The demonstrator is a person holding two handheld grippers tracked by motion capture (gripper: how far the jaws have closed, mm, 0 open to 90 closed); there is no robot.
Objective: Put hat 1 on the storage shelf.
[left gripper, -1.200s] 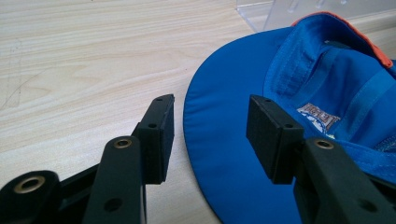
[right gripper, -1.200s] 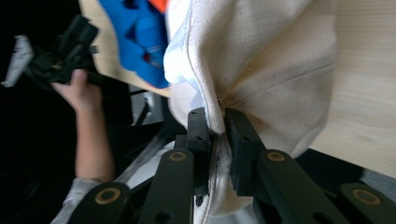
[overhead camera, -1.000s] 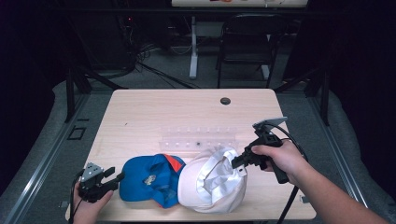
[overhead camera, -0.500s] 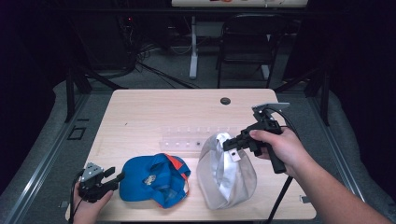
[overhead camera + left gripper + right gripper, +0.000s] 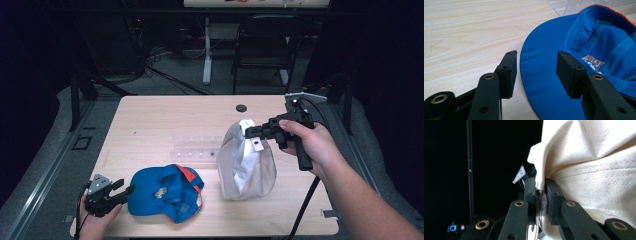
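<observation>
A white cap (image 5: 246, 161) hangs upright above the table's right half, pinched at its top edge by my right gripper (image 5: 251, 132), which is shut on it. In the right gripper view the cream cloth of the white cap (image 5: 594, 170) is clamped between the jaws of the right gripper (image 5: 541, 192). A blue cap with orange trim (image 5: 167, 192) lies upside down near the front edge. My left gripper (image 5: 125, 189) stands open just left of its brim. In the left gripper view the blue cap's brim (image 5: 541, 75) lies between the spread jaws of the left gripper (image 5: 536, 72).
A clear plastic rack (image 5: 197, 149) lies on the wooden table (image 5: 155, 125) between the caps and the far side. A black round grommet (image 5: 241, 108) sits near the far edge. A chair (image 5: 265, 45) and a desk leg stand beyond the table.
My right gripper has lifted the white cap up off the table and moved it right and farther away; it now hangs upright. The left gripper and blue cap have stayed put.
</observation>
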